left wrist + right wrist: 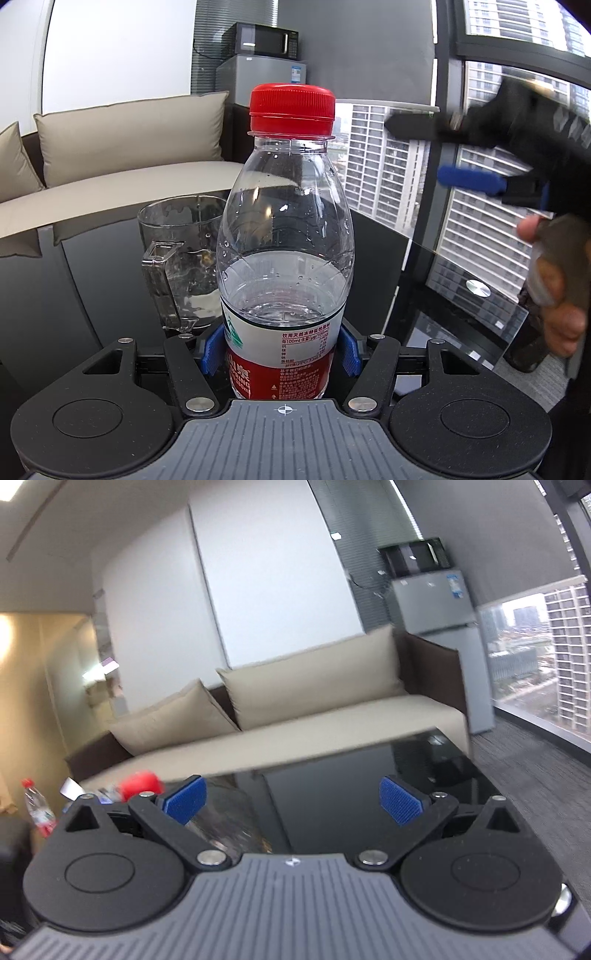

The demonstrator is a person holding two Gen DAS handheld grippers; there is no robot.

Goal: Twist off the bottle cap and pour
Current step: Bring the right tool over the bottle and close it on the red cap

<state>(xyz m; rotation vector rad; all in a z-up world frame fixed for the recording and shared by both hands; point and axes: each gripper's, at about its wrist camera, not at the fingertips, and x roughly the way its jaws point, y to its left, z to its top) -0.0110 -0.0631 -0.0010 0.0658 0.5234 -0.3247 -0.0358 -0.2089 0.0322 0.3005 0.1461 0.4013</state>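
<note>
A clear pitcher (183, 258) stood on the dark glass tabletop (92, 277), just left of and behind the bottle (284, 251). The left gripper (280, 350) was clamped on the bottle at its label, holding it upright, the red cap (292, 109) screwed on and water filling roughly its lower half. To the right, the right gripper (293, 801) hung in the air with its blue pads (400, 801) spread wide, holding nothing, level with the cap but apart from it.
</note>
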